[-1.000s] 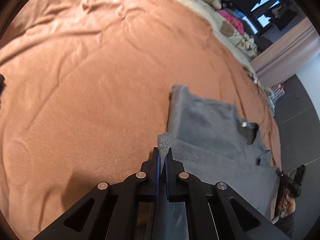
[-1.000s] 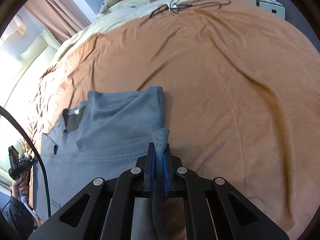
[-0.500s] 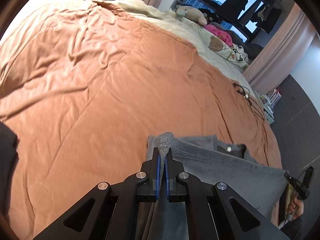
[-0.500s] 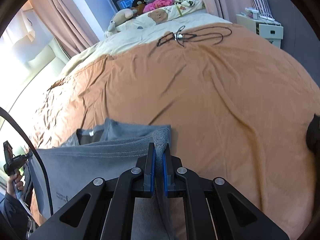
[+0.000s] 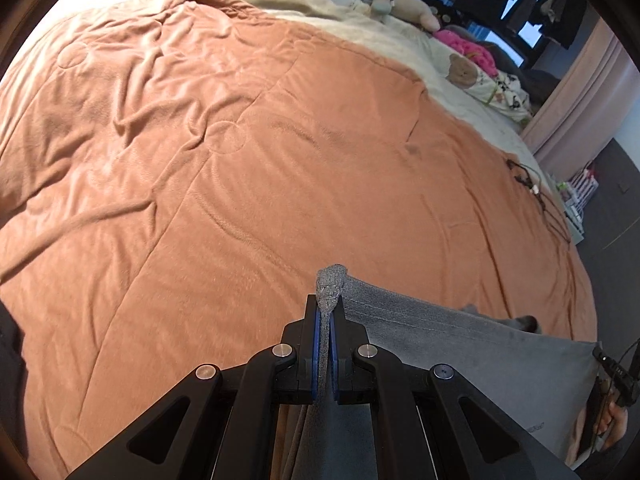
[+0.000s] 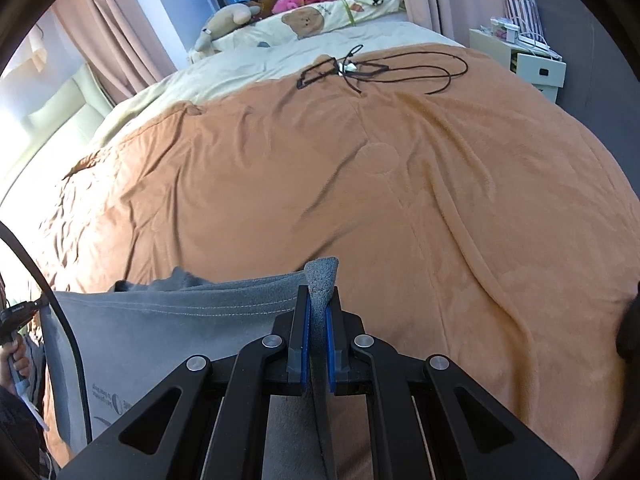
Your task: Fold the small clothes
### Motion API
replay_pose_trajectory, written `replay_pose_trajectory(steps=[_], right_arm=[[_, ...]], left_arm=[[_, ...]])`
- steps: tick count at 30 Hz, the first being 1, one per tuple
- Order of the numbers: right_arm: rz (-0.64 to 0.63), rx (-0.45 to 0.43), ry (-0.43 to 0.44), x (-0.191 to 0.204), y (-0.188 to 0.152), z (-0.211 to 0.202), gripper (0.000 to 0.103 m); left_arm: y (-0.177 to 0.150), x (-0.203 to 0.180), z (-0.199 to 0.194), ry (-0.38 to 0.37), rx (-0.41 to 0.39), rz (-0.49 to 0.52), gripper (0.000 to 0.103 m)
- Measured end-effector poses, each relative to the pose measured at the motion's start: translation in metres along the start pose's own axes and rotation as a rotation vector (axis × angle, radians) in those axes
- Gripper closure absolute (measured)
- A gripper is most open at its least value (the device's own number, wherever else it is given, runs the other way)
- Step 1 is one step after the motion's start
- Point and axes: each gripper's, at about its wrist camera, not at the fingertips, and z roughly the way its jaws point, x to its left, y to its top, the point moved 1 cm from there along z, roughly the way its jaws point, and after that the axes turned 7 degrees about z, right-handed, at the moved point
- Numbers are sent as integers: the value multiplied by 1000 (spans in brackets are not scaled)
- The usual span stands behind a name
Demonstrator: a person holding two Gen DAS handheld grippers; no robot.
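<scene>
left wrist view: the left gripper [image 5: 329, 312] is clamped tight on a bunched corner of the grey shirt [image 5: 460, 344], and a knob of fabric pokes out just past the blue pads [image 5: 317, 344]. from that pinch the stitched hem runs off to the gripper's right, taut, with the cloth hanging below it in front of the orange blanket [image 5: 240, 200]. far out at the right end of the cloth, a hand [image 5: 612, 420] grips the other tool's handle. ahead of the gripper the blanket spreads wide and wrinkled; beyond it, a cream sheet [image 5: 360, 28] and a plush toy [image 5: 404, 6] by the window.

over to the right wrist view: the right gripper [image 6: 318, 308] is pinched shut on the shirt's [image 6: 160, 328] other corner, a grey tuft standing up between its blue pads [image 6: 306, 340]. here the hem stretches away to the gripper's left, and small printed lettering shows low on the hanging cloth. at the left edge a hand [image 6: 14, 356] holds the left tool, with a black cable [image 6: 60, 312] arcing across the shirt. well ahead of the gripper, a tangle of black cord [image 6: 360, 70] lies on the blanket [image 6: 440, 200], with a bear-print pillow [image 6: 312, 20] beyond and a white cabinet [image 6: 524, 64] ahead and to the right.
</scene>
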Motion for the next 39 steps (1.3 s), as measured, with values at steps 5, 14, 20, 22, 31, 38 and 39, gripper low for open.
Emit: replay_pose_trajectory(steps=[5,14,20,22,31,38,39], right_arm=[[-8,18,-31,1,11,28,100],[-6,45,-65,0,26,77,100],[-19,53,-88,2,32,105,100],[-14,60,-80,3,32,112,100],[-11,51,-41,-1,35,72,31],[38,35,-3,-22,6,3,31],[47,35,-1,-26,1,-6,31]], left_arm=[[11,-5,25,24,19,22,99],[18,0,68,86,57,34,99],[19,6,91,121,81,38,99],[17,7,101,126,116,40,97],[13,19,50,124,92,19,52],[-12,30,-12,115,67,3,47],[-18,32,-19,114,67,-1,46]])
